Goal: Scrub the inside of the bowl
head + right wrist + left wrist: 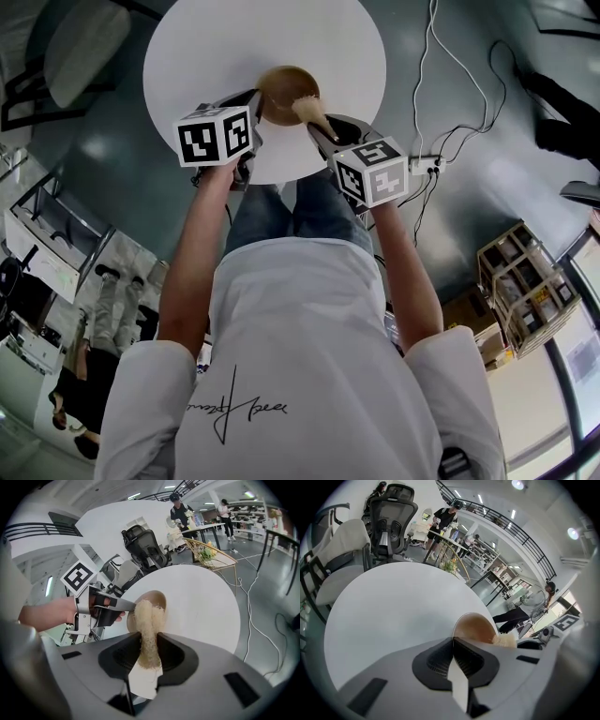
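1. The left tool (253, 101) is clamping the left rim of the bowl (279, 82), jaws closed on it.
2. The bowl is sitting near the desk's (206, 56) near edge.
3. The right tool (321, 131) is gripping a scrubber (307, 110), whose end is lying inside the bowl.

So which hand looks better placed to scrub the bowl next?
Right. The right tongs are shut on the fibrous scrubber, its tip at the bowl. The left tongs pinch the bowl's rim, seemingly steadying it.
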